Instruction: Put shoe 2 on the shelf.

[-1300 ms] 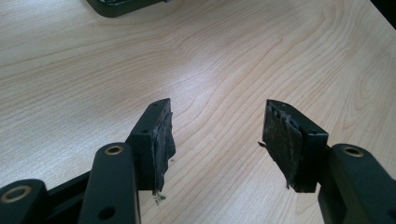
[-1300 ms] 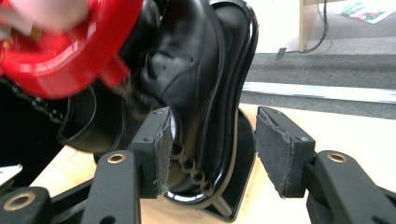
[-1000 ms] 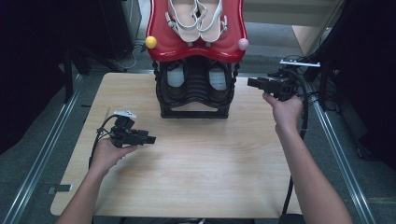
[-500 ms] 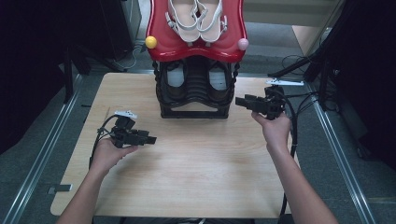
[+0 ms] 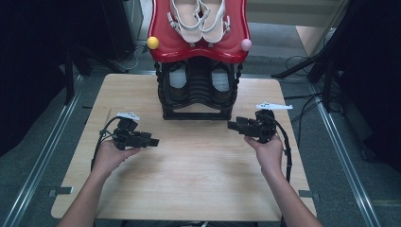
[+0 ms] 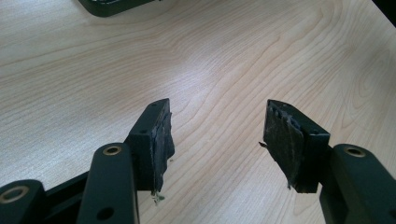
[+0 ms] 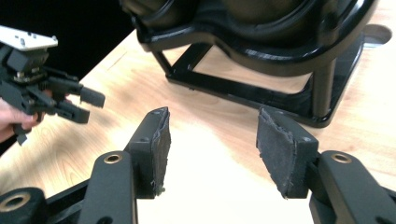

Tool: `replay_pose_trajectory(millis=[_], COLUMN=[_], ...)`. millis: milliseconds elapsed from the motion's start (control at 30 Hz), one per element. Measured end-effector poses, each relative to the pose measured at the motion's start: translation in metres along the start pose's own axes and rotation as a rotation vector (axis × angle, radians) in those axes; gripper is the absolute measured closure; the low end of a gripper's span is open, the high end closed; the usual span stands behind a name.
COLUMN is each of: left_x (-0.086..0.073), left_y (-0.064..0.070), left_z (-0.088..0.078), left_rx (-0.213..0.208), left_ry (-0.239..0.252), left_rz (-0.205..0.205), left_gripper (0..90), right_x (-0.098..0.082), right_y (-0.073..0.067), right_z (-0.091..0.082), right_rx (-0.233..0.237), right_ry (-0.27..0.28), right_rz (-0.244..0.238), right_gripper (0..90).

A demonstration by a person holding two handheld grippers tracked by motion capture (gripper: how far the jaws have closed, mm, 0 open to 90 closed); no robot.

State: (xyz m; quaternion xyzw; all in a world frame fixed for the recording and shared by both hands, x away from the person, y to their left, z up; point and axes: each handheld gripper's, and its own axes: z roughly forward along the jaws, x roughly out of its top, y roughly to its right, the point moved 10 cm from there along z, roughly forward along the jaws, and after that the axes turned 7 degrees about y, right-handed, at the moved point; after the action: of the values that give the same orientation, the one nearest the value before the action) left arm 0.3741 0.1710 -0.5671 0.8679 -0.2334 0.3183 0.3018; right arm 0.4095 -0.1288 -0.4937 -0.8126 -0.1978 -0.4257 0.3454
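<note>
Shoe rack (image 5: pixel 198 97) is standing at the desk's (image 5: pixel 189 179) far edge, looking rigid and top-heavy; its black base frame is offering the safest hold. Left hand-held gripper (image 5: pixel 152 141) and right hand-held gripper (image 5: pixel 231 125) are both gaping, holding nothing.

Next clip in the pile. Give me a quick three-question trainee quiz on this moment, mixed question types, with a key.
1. True or false: the left tongs grip a sandal.
2. Where do the white sandals lie? A) on the wooden table B) on the red top tier of the shoe rack C) between the right tongs
3. Fill in: the right tongs point toward the black ____ of the shoe rack.

Key
1. False: both tongs stand open over the wooden table, holding nothing.
2. B: they lie side by side on the red top tier.
3. Base.
</note>
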Motion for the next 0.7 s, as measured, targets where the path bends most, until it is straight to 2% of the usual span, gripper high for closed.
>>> replay_pose_trajectory(millis=[200,300,700], left_x=[0.000,0.000,0.000], left_y=[0.001,0.002,0.006], left_z=[0.001,0.002,0.004], left_rx=[-0.004,-0.006,-0.011], left_ry=[-0.005,-0.004,-0.015], left_rz=[0.005,0.004,0.018], left_gripper=[42.0,41.9,40.9], right_x=[-0.014,-0.024,-0.047], right_y=[-0.012,-0.016,-0.011], right_z=[0.003,0.008,0.019], right_rx=[0.027,0.042,0.047], right_ry=[0.002,-0.016,-0.044], right_rz=[-0.007,-0.001,0.024], right_gripper=[45.5,45.3,43.1])
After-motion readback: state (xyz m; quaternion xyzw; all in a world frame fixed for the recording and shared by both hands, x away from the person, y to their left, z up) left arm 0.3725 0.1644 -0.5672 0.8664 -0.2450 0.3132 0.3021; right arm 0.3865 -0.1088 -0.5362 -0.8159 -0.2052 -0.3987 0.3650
